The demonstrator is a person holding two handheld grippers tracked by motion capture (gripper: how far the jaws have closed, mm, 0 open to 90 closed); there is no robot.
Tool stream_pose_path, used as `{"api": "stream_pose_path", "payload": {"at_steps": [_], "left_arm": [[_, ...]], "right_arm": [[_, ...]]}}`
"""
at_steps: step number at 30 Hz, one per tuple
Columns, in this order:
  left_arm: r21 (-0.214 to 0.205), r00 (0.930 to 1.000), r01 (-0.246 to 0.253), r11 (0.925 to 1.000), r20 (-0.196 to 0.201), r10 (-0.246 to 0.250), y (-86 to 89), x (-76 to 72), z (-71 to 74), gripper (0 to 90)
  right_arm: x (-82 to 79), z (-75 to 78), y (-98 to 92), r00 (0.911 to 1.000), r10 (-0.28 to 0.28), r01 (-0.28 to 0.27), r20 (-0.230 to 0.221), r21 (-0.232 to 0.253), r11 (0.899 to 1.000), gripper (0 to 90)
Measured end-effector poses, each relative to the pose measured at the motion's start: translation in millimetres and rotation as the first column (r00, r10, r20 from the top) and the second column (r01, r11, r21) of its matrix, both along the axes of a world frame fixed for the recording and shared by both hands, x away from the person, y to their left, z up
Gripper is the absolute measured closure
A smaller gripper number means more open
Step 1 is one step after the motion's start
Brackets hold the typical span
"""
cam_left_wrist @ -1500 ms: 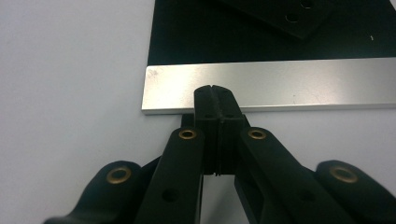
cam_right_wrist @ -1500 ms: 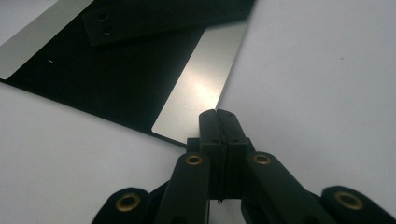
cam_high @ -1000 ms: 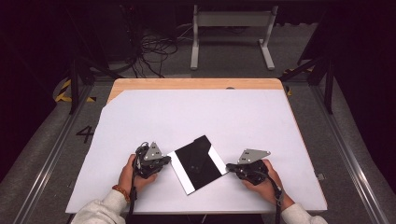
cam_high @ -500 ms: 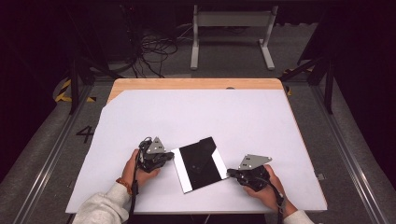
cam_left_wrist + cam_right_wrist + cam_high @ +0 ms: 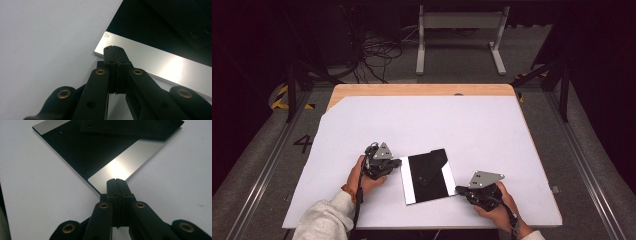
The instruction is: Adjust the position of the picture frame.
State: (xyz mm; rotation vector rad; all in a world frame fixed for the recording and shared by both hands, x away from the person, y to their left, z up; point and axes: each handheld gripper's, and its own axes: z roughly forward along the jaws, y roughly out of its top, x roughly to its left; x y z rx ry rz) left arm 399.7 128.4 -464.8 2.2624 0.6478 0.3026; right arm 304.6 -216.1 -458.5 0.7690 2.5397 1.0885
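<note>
White table (image 5: 492,130) bare around the black-and-silver plate (image 5: 428,176).

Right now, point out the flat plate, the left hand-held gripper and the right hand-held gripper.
flat plate (image 5: 428,176), high view, on its black middle.
left hand-held gripper (image 5: 398,162), high view, at its closed jaw tips.
right hand-held gripper (image 5: 458,189), high view, at its closed jaw tips.

Beyond my work, I see the white table cover (image 5: 427,125) as my landmark. Along its far edge runs a bare wooden strip (image 5: 422,90) of the tabletop. Past that strip, on the grey floor, stands a pale metal stand (image 5: 459,30) with two feet, and left of it lies a tangle of black cables (image 5: 377,55). Left of the cover, the floor carries a painted number four (image 5: 304,144) and yellow-black hazard tape (image 5: 279,97).
</note>
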Motion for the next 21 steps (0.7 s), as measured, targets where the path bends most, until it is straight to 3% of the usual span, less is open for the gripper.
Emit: {"api": "stream_pose_path", "payload": {"at_steps": [5, 12, 21], "left_arm": [[-0.004, 1.0000, -0.003, 1.0000, -0.003, 0.003, -3.1, 6.3, 0.0, 89.9], [0.016, 0.9995, 0.007, 0.9998, 0.030, -0.008, -10.4, 9.9, 0.0, 90.0], [0.015, 0.9992, -0.014, 0.9998, 0.037, 0.014, -16.8, 18.0, -0.2, 90.0]], "right_arm": [[-1.8, 0.0, -0.7, 0.9998, 0.013, -0.013, -0.012, 0.008, 1.000, 90.0], [-4.7, 0.5, 0.0, 0.9993, 0.033, -0.033, -0.017, 0.003, 0.999, 90.0], [-11.8, 0.7, 1.4, 0.9986, 0.052, -0.052, -0.013, -0.007, 0.999, 90.0]]}}
